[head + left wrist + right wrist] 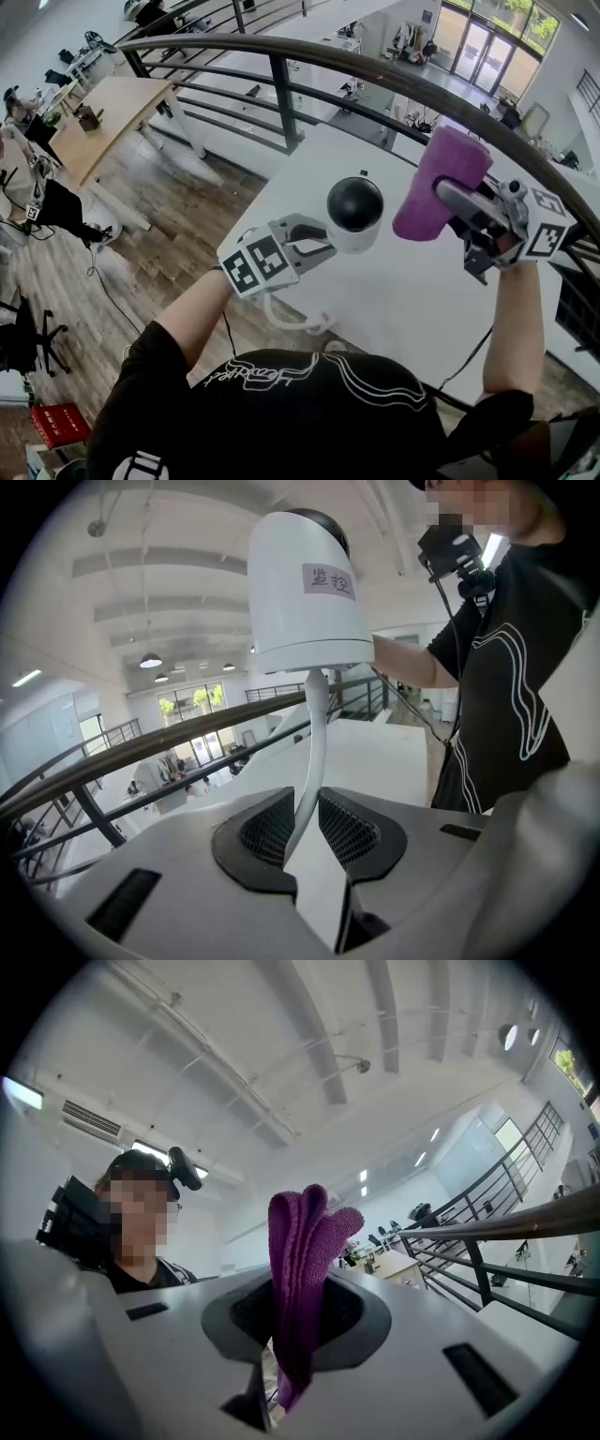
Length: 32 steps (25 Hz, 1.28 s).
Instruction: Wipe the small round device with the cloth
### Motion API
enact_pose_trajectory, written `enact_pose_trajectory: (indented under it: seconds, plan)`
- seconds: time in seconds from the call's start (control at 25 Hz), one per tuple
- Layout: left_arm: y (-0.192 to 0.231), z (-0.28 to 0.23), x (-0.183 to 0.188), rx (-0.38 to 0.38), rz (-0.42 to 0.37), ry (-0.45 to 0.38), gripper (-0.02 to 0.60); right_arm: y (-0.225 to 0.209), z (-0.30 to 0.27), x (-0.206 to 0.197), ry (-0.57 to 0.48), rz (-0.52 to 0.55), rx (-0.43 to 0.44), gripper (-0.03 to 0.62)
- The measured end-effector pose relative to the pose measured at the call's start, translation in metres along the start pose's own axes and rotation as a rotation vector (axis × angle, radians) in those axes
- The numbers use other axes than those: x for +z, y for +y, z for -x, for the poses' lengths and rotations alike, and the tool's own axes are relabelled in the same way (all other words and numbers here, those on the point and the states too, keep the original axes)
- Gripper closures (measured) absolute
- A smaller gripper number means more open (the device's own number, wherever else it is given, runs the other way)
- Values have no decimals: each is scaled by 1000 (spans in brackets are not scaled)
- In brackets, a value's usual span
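Observation:
The small round device (354, 214), a white body with a black dome, hangs in the air over the white table (394, 291). My left gripper (323, 246) is shut on the white cable (314, 752) that comes out of the device's base (309, 592); the cable runs down between the left gripper's (305, 822) pads. The rest of the cable loops below the gripper (300, 323). To the right, my right gripper (452, 202) is shut on a folded purple cloth (441, 183), raised beside the device without touching it. In the right gripper view the cloth (298, 1260) stands up out of the right gripper (298, 1314).
A dark curved railing (281, 58) runs behind the table, with wooden floor (178, 216) and a lower level beyond it. The person's black T-shirt (300, 412) fills the bottom of the head view. The table's left edge (272, 187) is close to the left gripper.

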<state>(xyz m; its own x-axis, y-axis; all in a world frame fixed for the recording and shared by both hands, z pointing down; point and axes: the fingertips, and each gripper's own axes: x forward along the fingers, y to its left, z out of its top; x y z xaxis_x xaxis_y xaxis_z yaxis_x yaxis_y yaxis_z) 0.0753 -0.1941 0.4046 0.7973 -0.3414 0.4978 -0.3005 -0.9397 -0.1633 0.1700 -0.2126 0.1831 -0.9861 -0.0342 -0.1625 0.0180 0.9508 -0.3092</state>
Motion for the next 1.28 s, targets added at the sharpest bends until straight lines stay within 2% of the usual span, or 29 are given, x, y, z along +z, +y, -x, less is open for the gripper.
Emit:
enact_pose_trajectory:
  seconds: [0.28, 0.6, 1.04, 1.28]
  plan:
    - [-6, -6, 1, 4, 7, 27, 497, -3, -11, -7, 54, -19, 100, 533]
    - [8, 0, -1, -5, 24, 31, 497, -17, -45, -12, 133, 21, 158, 533]
    - [15, -5, 2, -17, 36, 38, 497, -31, -55, -17, 165, 43, 174, 533]
    - [15, 6, -24, -21, 29, 40, 497, -48, -79, -59, 210, 48, 127, 533]
